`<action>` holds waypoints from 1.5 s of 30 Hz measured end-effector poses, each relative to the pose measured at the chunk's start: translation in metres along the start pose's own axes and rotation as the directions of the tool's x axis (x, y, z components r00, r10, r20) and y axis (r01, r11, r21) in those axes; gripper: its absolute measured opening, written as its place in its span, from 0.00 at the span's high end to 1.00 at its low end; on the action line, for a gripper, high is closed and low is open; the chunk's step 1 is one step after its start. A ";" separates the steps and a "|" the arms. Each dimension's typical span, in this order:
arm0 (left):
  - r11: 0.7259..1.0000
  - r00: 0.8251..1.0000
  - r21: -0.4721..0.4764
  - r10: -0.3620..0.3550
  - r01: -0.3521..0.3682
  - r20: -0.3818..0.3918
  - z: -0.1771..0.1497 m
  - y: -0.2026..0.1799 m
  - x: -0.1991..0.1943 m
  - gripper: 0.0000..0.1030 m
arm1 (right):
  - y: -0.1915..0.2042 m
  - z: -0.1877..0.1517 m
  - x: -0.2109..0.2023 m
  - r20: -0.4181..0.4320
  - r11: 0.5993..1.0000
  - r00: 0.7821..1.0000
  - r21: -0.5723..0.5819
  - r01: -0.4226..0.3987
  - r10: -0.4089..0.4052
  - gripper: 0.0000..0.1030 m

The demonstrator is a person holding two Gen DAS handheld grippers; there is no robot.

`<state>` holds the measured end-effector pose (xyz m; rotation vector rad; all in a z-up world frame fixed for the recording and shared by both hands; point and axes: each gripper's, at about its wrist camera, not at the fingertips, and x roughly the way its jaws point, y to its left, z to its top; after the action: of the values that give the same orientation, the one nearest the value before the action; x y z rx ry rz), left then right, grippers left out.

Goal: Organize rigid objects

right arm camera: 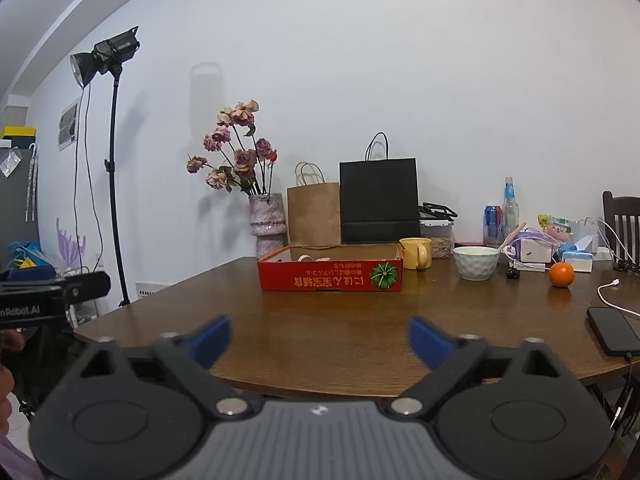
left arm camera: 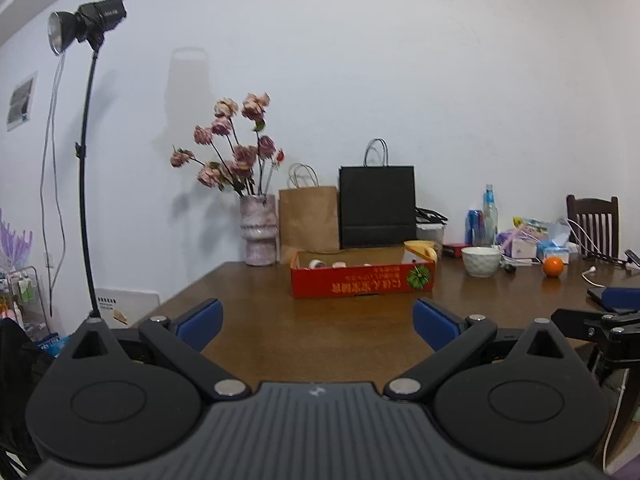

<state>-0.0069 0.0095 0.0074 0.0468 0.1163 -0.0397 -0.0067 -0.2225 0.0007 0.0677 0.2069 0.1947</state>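
Looking across the wooden table (right arm camera: 320, 336) from its near edge, I am seeing the sorting as barely begun: the red cardboard box (right arm camera: 330, 276) is sitting mid-table with a few small pale items inside that I cannot identify, while the yellow mug (right arm camera: 417, 253), the white bowl (right arm camera: 476, 263) and the orange (right arm camera: 561, 274) are standing loose to its right, well apart from both tools. I am holding the left gripper (left arm camera: 318, 322) and the right gripper (right arm camera: 319, 340) level over the near edge, each with its blue pads spread wide and gripping nothing. I am judging that almost everything is left to gather. A black phone (right arm camera: 612, 330) on a cable is lying at the right edge. Behind the box a vase of dried roses (right arm camera: 267, 220), a brown paper bag (right arm camera: 313, 216) and a black paper bag (right arm camera: 379, 200) are lining the white wall, with a studio light (right arm camera: 106, 56) on its stand at the left and a dark chair (right arm camera: 622, 216) at the right
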 end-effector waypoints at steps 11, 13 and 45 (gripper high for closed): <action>1.000 1.000 -0.005 0.010 -0.010 0.005 -0.002 0.001 -0.001 0.00 | -0.001 -0.001 0.002 -0.002 1.000 1.000 0.006 0.006 -0.006 0.00; 1.000 1.000 -0.005 0.010 -0.010 0.005 -0.002 0.000 -0.001 0.00 | 0.000 -0.002 0.000 -0.001 1.000 1.000 0.006 0.008 -0.008 0.00; 1.000 1.000 -0.007 0.006 -0.006 0.005 -0.001 -0.001 -0.001 0.00 | -0.002 -0.004 0.003 -0.005 1.000 1.000 -0.008 0.022 -0.022 0.00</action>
<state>-0.0077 0.0086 0.0062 0.0402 0.1112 -0.0333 -0.0043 -0.2235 -0.0040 0.0574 0.2118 0.1736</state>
